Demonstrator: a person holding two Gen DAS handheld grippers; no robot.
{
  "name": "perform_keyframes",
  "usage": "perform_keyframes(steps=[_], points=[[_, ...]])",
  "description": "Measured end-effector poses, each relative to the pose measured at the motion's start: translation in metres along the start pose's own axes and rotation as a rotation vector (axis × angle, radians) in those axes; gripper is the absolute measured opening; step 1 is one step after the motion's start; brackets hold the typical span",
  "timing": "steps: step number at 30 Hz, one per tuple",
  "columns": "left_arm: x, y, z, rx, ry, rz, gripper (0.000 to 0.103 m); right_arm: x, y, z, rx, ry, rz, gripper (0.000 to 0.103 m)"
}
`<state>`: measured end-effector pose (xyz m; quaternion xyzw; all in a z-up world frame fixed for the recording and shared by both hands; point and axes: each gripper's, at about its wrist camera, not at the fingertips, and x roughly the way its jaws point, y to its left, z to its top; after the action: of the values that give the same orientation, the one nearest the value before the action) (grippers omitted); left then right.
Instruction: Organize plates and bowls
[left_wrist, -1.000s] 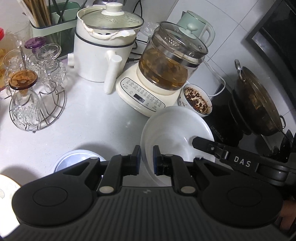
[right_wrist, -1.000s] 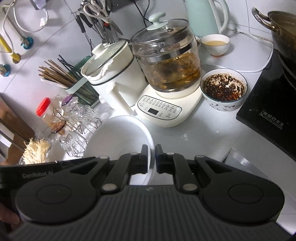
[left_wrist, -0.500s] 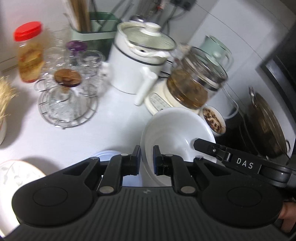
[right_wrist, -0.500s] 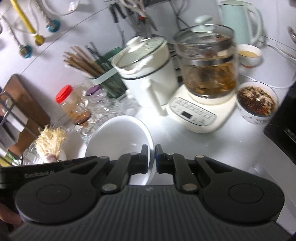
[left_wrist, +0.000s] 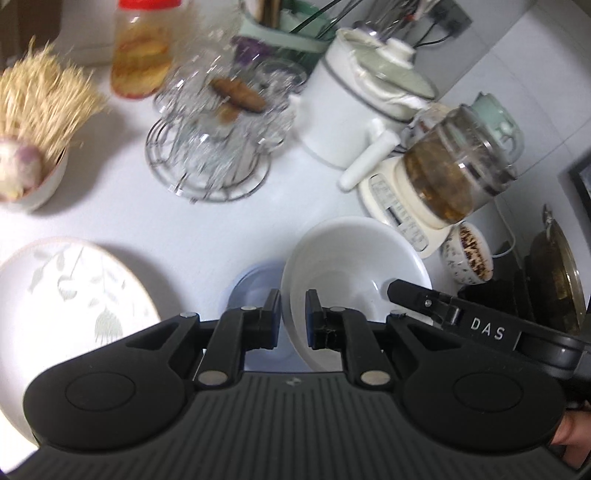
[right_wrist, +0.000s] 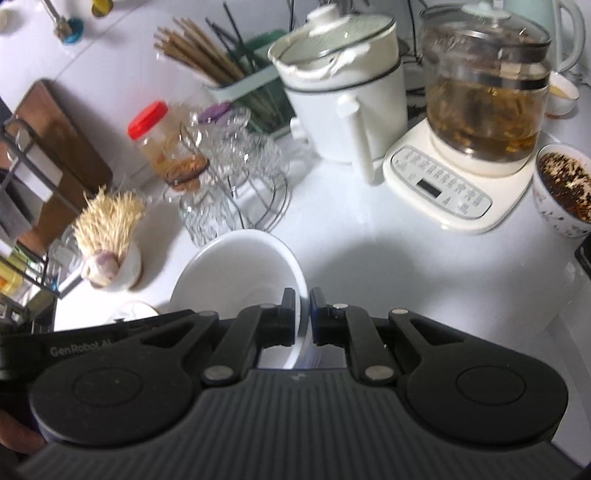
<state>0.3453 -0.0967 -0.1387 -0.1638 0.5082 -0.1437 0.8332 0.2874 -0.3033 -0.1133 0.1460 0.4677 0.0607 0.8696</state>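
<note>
A large white bowl (left_wrist: 354, 258) is held tilted above the white counter by both grippers. My left gripper (left_wrist: 292, 315) is shut on its left rim. My right gripper (right_wrist: 303, 314) is shut on its right rim, where the bowl (right_wrist: 236, 266) shows again. Under the bowl a small bluish-white bowl (left_wrist: 251, 280) sits on the counter. A big white plate with a grey leaf pattern (left_wrist: 62, 295) lies at the left.
A wire rack of glasses (left_wrist: 218, 147), a white lidded pot (left_wrist: 354, 110), a glass kettle on a cream base (left_wrist: 443, 173), a bowl of dark spice (left_wrist: 469, 258) and a garlic bowl with bristles (left_wrist: 29, 147) crowd the counter. A wok (left_wrist: 554, 280) sits at right.
Both grippers have carried the white bowl leftward. The leaf plate and the garlic bowl have come into view; the kettle and wok have slid to the right.
</note>
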Motion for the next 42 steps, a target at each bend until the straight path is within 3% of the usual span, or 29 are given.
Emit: perform_keyframes(steps=[7, 22, 24, 25, 26, 31, 34, 42], points=[[0.015, 0.025, -0.011, -0.079, 0.038, 0.037, 0.014, 0.026, 0.005, -0.01, -0.011, 0.086, 0.019, 0.011], [0.024, 0.036, -0.001, -0.055, 0.056, 0.091, 0.014, 0.047, 0.004, -0.012, 0.007, 0.132, 0.034, 0.014], [0.021, 0.037, 0.0, -0.06, 0.055, 0.092, 0.016, 0.046, 0.002, -0.01, 0.021, 0.127, 0.028, 0.028], [0.02, 0.038, 0.0, -0.059, 0.055, 0.098, 0.019, 0.044, 0.001, -0.01, 0.03, 0.114, 0.031, 0.046], [0.019, 0.038, 0.0, -0.057, 0.055, 0.102, 0.024, 0.042, -0.001, -0.009, 0.042, 0.097, 0.036, 0.057], [0.016, 0.036, 0.001, -0.038, 0.062, 0.111, 0.034, 0.046, -0.012, -0.011, 0.085, 0.08, 0.027, 0.057], [0.015, 0.031, 0.001, -0.014, 0.067, 0.115, 0.045, 0.053, -0.021, -0.016, 0.132, 0.094, 0.029, 0.057], [0.011, 0.022, 0.005, 0.017, 0.056, 0.122, 0.049, 0.067, -0.032, -0.03, 0.223, 0.142, 0.088, 0.057]])
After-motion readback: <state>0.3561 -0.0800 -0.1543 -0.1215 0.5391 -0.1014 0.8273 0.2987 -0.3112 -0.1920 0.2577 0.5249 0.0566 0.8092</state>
